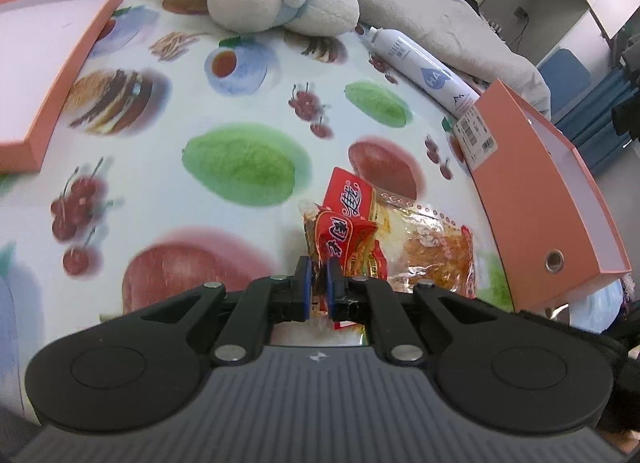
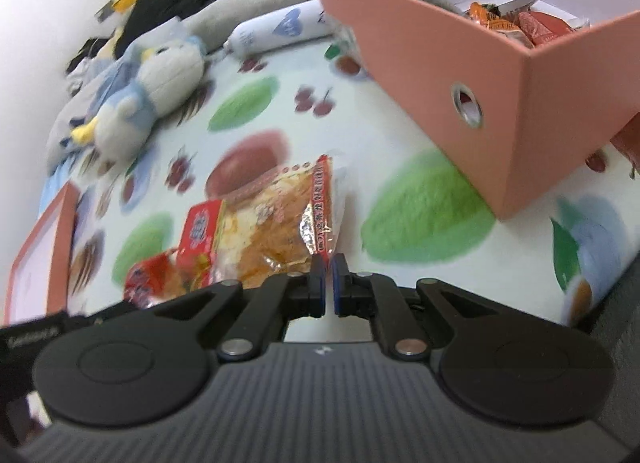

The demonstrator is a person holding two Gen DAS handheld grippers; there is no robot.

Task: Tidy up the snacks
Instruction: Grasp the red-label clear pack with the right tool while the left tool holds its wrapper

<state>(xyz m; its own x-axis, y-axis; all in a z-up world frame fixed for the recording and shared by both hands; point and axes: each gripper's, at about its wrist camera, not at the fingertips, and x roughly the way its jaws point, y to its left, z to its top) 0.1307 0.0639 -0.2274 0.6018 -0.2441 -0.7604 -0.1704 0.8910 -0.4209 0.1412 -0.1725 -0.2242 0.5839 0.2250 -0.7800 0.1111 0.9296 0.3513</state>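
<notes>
We hold the snack bundle slung between both claws above the fruit-print bed sheet | left claw pinching its red end | right claw pinching its clear edge | long axis claw-to-claw | orange box ahead-right, nearer our right hand.

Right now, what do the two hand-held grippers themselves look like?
Both match: the left hand-held gripper and right hand-held gripper have matte black linkage arms with silver pivot pins, blue-edged finger pads, round black side discs and a ribbed grey body with a small white logo. No hands or sleeves show.
</notes>
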